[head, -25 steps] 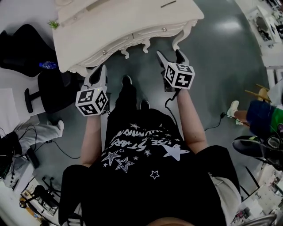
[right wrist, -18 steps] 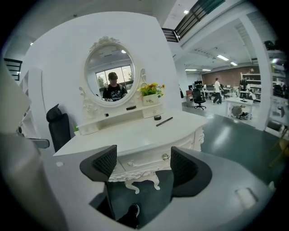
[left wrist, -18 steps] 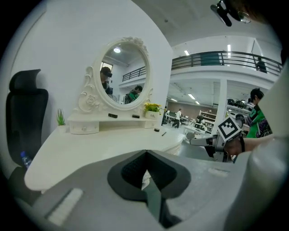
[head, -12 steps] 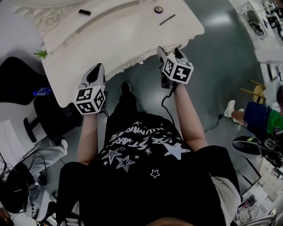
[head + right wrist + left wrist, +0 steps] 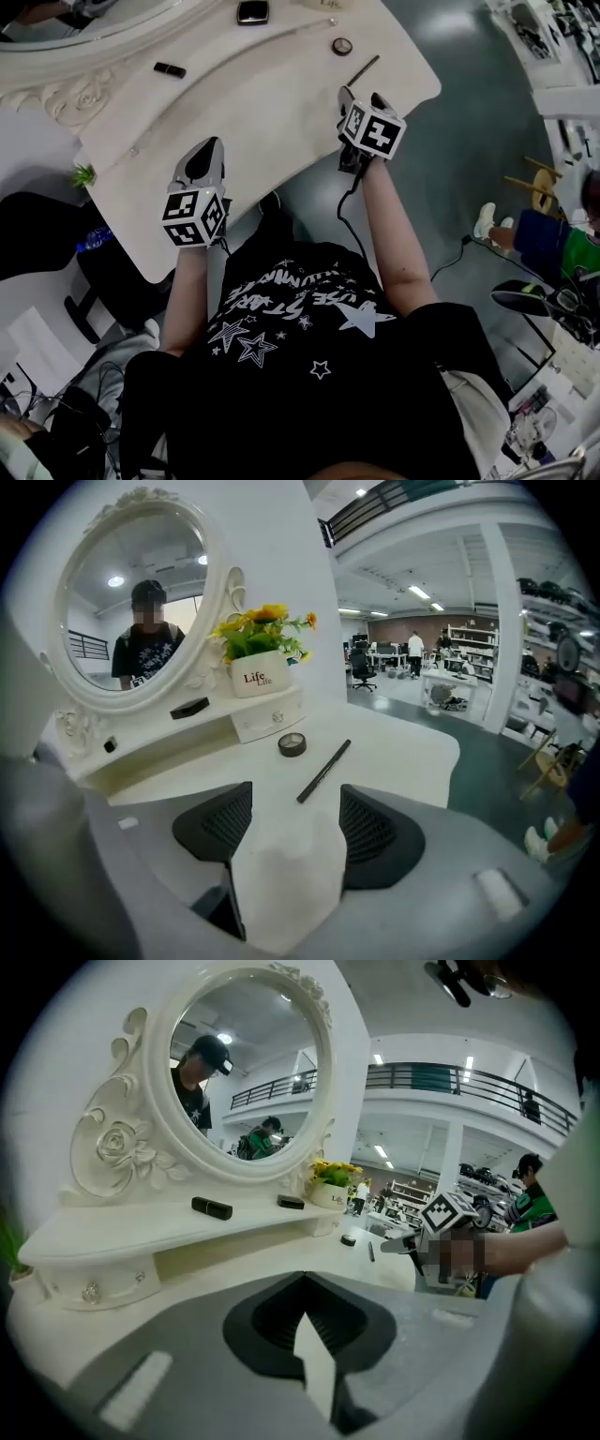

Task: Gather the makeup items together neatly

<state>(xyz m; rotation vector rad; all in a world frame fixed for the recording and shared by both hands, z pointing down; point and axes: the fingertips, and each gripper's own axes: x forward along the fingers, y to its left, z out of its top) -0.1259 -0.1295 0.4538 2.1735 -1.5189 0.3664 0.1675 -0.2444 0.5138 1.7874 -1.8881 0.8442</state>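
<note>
Makeup items: four counted, all lying on the white dressing table [image 5: 281, 117], none between either pair of jaws.
Pencil [image 5: 324, 770]: one, dark and slim, flat on the tabletop just ahead of the right gripper [image 5: 362, 96], slanted, near end in line with the gap of its jaws.
Round pot [image 5: 292, 744]: one, small and dark, just past the pencil's far end, a little to the left as seen from the right gripper; close to the pencil, touching or not hard to tell.
Compact case [image 5: 190, 707]: one, black and flat, up on the raised shelf [image 5: 150, 747], farther ahead and to the left of the right gripper.
Tube [image 5: 212, 1207]: one, black and short, lying on the same shelf, ahead of the left gripper [image 5: 208, 148] and a little to its left, well apart from the compact case.
Left gripper: one, over the tabletop, jaws pressed together at the tips, nothing pinched.
Right gripper: one, over the table's near edge, jaws spread and just been closing, only bare tabletop between them.
Mirror [image 5: 131, 602]: one, oval with a carved white frame, standing behind the shelf, far ahead of both grippers.
Flower pot [image 5: 258, 679]: one, white with yellow flowers, on the shelf just right of the compact case, beyond the round pot from the right gripper.
</note>
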